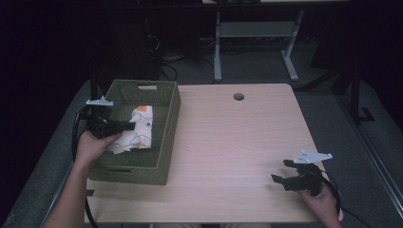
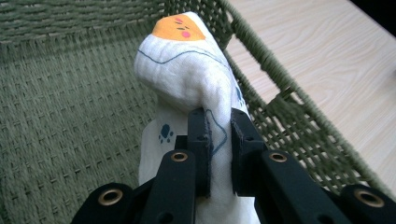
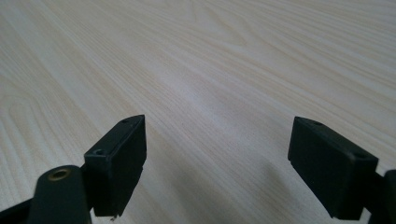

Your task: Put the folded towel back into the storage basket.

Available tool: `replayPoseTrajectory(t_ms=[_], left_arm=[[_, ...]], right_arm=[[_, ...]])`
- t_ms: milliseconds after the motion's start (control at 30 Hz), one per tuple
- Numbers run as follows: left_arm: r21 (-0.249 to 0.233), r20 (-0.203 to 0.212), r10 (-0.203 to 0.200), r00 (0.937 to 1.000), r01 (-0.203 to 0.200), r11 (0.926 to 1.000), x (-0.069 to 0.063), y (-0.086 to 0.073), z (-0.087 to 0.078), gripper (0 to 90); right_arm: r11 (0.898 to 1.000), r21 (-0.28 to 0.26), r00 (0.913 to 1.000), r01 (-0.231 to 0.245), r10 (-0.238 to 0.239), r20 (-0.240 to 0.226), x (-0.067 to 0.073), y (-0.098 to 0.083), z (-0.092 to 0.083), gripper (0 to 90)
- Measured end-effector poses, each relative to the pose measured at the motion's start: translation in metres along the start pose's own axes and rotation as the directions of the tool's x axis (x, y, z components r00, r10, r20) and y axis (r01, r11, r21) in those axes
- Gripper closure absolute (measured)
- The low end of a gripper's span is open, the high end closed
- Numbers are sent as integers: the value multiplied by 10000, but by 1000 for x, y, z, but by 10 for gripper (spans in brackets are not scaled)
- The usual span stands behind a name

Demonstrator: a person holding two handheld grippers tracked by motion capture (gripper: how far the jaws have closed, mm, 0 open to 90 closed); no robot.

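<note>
A white cloth (image 1: 138, 130) with an orange patch and blue prints lies in the green woven basket (image 1: 164, 142) at the table's left. My left gripper (image 1: 130, 126) reaches into the basket from its left side and is shut on a fold of the cloth (image 2: 187, 74), which rises bunched between the jaws of the left gripper (image 2: 219, 135). My right gripper (image 1: 281, 171) hovers low over bare wood near the table's front right corner, held by a hand. In the right gripper view the right gripper (image 3: 215, 154) stands open with nothing between its jaws.
The light wooden table (image 1: 237, 142) has a round cable hole (image 1: 238, 96) at its far edge. The basket wall (image 2: 280, 98) stands just right of the cloth. Beyond the table are a dark floor and the white legs of another desk (image 1: 217, 52).
</note>
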State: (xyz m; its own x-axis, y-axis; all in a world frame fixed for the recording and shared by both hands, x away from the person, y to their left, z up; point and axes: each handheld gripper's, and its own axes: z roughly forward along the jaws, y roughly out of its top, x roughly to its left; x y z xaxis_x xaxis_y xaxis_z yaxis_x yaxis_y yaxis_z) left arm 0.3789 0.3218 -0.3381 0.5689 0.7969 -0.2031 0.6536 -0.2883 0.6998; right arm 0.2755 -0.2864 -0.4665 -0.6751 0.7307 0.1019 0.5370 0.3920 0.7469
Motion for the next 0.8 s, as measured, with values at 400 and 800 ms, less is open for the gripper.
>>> replayPoseTrajectory(t_ms=[400,800], left_arm=[[959,-253,531,9983,-504,9941,14,0,21,803],[1469,-1185,849,9893,-671,9869,17,7,30,632]], right_arm=[[9999,34,9999,-118,118,-29,-3,-2,0,190],[9999,52,9999,-127,127,-34,-4,-3,1,190]])
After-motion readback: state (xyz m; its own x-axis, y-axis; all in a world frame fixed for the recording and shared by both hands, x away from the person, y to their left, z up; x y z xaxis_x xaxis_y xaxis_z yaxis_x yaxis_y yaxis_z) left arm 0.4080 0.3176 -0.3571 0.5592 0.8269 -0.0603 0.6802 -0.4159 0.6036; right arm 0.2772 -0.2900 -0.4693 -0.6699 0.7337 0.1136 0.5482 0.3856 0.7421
